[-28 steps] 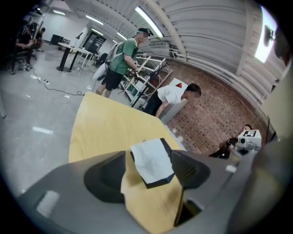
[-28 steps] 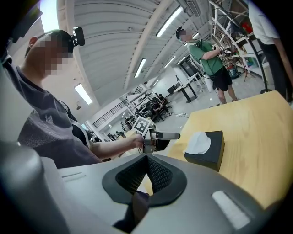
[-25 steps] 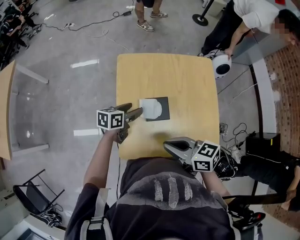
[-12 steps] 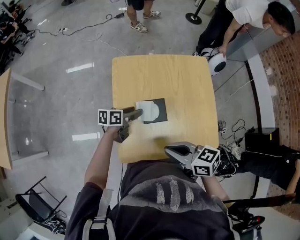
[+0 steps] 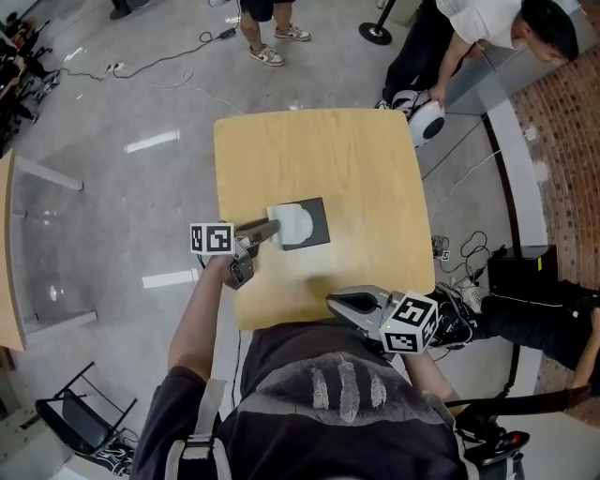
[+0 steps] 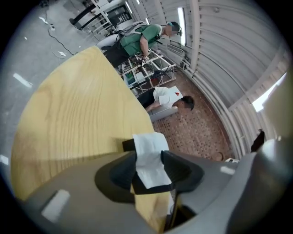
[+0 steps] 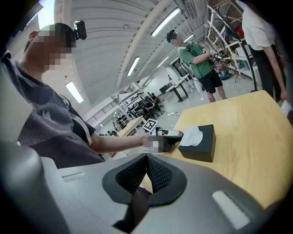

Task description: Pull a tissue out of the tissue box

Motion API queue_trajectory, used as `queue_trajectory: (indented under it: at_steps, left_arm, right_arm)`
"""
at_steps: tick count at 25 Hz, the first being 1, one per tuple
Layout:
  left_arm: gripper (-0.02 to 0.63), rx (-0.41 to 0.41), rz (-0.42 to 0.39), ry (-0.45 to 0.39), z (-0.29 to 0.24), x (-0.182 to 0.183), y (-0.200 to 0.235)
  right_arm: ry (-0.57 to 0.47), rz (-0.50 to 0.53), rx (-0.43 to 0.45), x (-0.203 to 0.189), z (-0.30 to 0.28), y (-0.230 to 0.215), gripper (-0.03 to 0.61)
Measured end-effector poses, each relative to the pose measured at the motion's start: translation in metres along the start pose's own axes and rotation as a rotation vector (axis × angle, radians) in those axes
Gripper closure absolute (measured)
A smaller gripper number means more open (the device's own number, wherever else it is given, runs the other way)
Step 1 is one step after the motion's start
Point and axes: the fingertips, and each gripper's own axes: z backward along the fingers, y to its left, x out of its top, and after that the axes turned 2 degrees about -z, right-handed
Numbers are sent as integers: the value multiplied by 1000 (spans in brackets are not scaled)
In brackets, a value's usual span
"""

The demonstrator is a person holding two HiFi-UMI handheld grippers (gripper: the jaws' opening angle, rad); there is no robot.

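The setting is a large indoor lab or workshop hall. Indicators: a polished grey concrete floor (image 5: 112,187) with loose cables (image 5: 114,67) across it; a high ribbed ceiling (image 7: 114,41) fitted with strip lights (image 7: 171,19); metal racks (image 6: 149,68) loaded with equipment; rows of further workbenches (image 7: 146,107) in the background; one plain wooden table (image 5: 366,159) as the work station; bystanders (image 5: 262,28) standing around it

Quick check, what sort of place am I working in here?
Probably a lab or workshop hall: bare concrete floor with loose cables, metal equipment racks, long ceiling strip lights.
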Motion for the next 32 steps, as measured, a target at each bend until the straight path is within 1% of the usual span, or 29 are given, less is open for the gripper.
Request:
queue_trajectory:
  at_steps: [3,9,14,18,19,20,21,22,23,24,25,26,27,29,32]
  left_arm:
    - [463,-7,10,-8,0,0,1]
    - [540,12,21,-43,3,2,5]
    - [543,36,20,-44,7,1,12]
    - [545,61,-4,-28,9,0,16]
    - [561,69,-9,-33,10,1,17]
    - [596,73,-11,-41,11,2,17]
    - [606,71,-9,-49,12,3,17]
    - [602,60,-5,-55,12,3,16]
    - [546,42,3,-59,12,4,13]
    - [461,20,14,-64,11,5,11]
    - [399,-2,26,-72,11,6,8]
    - [359,-21,39,-81,11,8,7]
    - [339,-37,52,-86,11,9,6]
    - [336,-66,68,-82,8,11,6]
    - [336,-92,61,-64,1,14,3]
  right_arm:
    - [1,5,4,-1,0,-2,580]
    - [-1,11,12,0,4,-6,580]
    - [4,15,13,-2,4,-5,580]
    - [7,17,8,-1,4,-2,580]
    - [8,16,6,-1,4,-1,580]
    - [8,16,5,-1,4,0,580]
    - [8,17,4,-1,4,0,580]
    - [8,17,4,-1,4,0,580]
    - [9,19,3,-1,4,0,580]
    - [9,20,4,-2,5,0,580]
    - [10,21,4,-2,5,0,580]
    - [11,21,4,-3,5,-1,580]
    - [12,19,4,-3,4,-1,580]
    - [16,16,2,-4,5,-2,580]
    - [22,15,-5,-5,5,-1,580]
